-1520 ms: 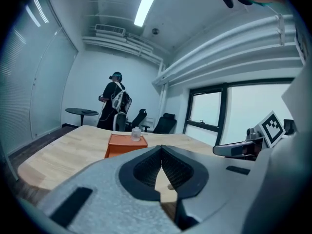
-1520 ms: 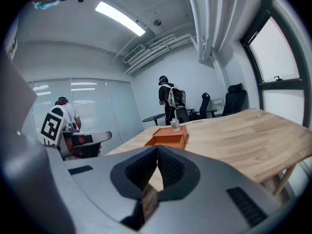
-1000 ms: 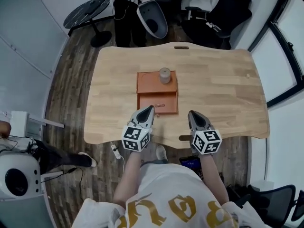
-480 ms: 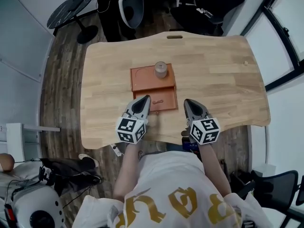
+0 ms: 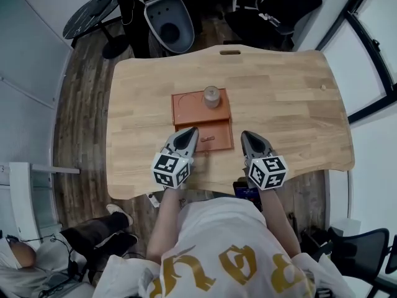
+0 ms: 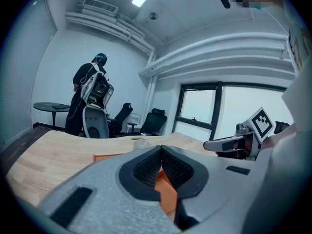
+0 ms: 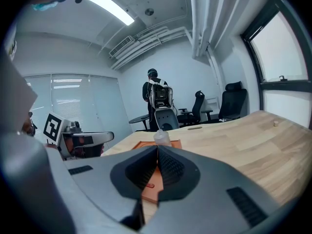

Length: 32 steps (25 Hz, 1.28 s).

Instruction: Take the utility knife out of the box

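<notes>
An orange box (image 5: 191, 107) lies open in the middle of the wooden table (image 5: 279, 104), its nearer half a shallow tray (image 5: 221, 140). In the tray lies a small orange utility knife (image 5: 206, 139). A small clear bottle (image 5: 211, 96) stands on the box's far half. My left gripper (image 5: 189, 134) hovers shut and empty at the tray's near left corner. My right gripper (image 5: 247, 136) is shut and empty just right of the tray. In the left gripper view the shut jaws (image 6: 161, 148) hide most of the box (image 6: 111, 156). The right gripper view shows the box (image 7: 174, 144) and the bottle (image 7: 161, 137) beyond the shut jaws (image 7: 157, 147).
The table's near edge (image 5: 211, 188) lies just under both grippers. Office chairs (image 5: 169, 23) and a round black side table (image 5: 93, 14) stand beyond the far edge. A person (image 7: 157, 99) stands there with their back turned. Another person (image 5: 37, 262) is low on the floor at the left.
The head view has shifted slightly. Both grippers stay shut by the tray's near edge. The person on the floor at the left has moved.
</notes>
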Each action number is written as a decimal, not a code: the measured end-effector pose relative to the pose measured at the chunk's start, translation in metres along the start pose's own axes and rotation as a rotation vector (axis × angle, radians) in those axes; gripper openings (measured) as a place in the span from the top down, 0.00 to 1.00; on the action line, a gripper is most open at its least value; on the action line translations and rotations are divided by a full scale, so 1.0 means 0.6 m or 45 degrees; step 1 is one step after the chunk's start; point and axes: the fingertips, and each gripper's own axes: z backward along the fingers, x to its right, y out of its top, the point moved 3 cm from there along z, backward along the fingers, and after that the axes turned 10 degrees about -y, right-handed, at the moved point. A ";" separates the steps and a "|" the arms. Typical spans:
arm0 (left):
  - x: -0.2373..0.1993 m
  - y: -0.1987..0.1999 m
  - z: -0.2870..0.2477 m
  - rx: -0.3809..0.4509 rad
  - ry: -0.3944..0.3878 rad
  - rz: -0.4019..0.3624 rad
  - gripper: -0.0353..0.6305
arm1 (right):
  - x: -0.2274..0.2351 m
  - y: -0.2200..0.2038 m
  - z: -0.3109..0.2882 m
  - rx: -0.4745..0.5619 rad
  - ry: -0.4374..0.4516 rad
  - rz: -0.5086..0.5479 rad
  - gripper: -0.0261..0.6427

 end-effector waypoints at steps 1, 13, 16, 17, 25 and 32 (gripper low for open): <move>-0.004 0.001 -0.004 -0.003 0.003 0.002 0.93 | 0.002 0.001 -0.007 -0.005 0.004 -0.002 0.94; -0.030 -0.026 -0.060 -0.060 -0.003 0.053 0.93 | 0.031 -0.017 -0.058 -0.090 0.019 -0.003 0.94; -0.031 -0.040 -0.068 -0.093 -0.009 0.061 0.93 | 0.036 -0.026 -0.061 -0.110 0.020 -0.003 0.94; -0.030 -0.046 -0.069 -0.106 -0.010 0.064 0.93 | 0.037 -0.029 -0.061 -0.116 0.023 -0.004 0.94; -0.037 -0.082 -0.073 -0.196 -0.027 0.104 0.93 | 0.040 -0.058 -0.072 -0.171 0.045 -0.023 0.94; -0.049 -0.122 -0.077 -0.334 -0.010 0.080 0.93 | 0.048 -0.076 -0.084 -0.203 0.045 -0.047 0.94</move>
